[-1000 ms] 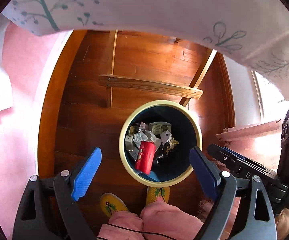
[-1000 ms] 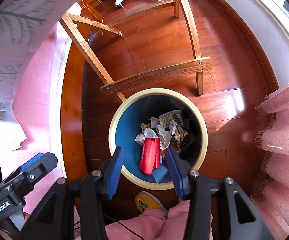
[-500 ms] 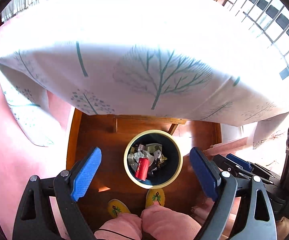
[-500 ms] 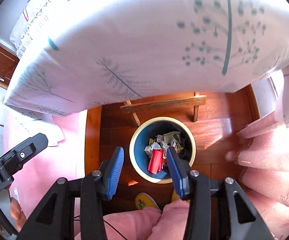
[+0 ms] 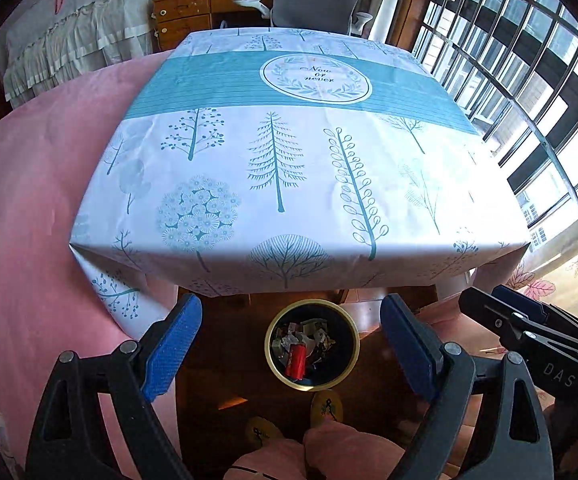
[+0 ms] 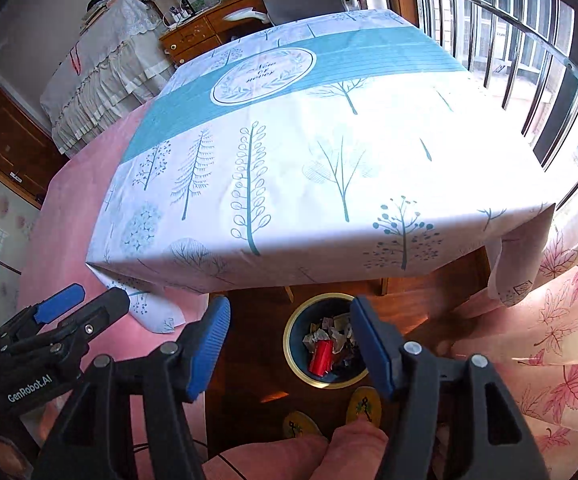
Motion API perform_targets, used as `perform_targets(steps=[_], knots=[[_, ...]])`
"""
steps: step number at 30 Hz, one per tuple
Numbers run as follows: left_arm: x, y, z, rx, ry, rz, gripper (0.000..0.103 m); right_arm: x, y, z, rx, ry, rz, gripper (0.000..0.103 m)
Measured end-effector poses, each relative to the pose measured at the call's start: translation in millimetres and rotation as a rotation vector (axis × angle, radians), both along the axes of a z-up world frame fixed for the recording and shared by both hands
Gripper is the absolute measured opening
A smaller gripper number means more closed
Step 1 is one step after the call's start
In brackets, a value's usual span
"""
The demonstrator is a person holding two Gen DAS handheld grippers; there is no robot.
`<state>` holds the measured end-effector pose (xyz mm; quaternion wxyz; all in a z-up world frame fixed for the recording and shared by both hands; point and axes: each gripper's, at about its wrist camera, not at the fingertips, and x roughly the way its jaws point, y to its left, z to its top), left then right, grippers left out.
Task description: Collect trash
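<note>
Tree-print tablecloth (image 5: 277, 168) above floor bin (image 5: 312, 345) of trash; left claw (image 5: 291, 346) wide, empty; right claw (image 6: 291, 350) opening, empty

Bright daylight pours through the barred windows (image 5: 529, 92) at two o'clock, washing out the tablecloth (image 6: 429, 152) toward three o'clock in glare. Under the table, the floor (image 5: 225, 360) lies in deep shadow. Fisheye bending curves every edge; black vignette fills the corners. Focus is mostly sharp.
</note>
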<state>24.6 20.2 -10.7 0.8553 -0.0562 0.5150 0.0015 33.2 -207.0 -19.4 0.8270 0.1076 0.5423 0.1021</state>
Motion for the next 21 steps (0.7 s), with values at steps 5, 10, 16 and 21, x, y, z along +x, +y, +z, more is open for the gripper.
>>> perform_targets(steps=[5, 10, 16, 21], knots=[[2, -2, 44, 0.044, -0.053, 0.022, 0.09, 4, 6, 47, -0.037, -0.082, 0.015, 0.063], [-1, -3, 67, 0.085, -0.11, 0.045, 0.09, 8, 7, 76, -0.031, -0.127, 0.015, 0.063], [-1, -7, 79, 0.115, -0.148, 0.062, 0.09, 10, 10, 86, -0.048, -0.142, 0.024, 0.064], [-1, -8, 80, 0.119, -0.156, 0.065, 0.09, 11, 17, 86, -0.063, -0.15, 0.051, 0.064]])
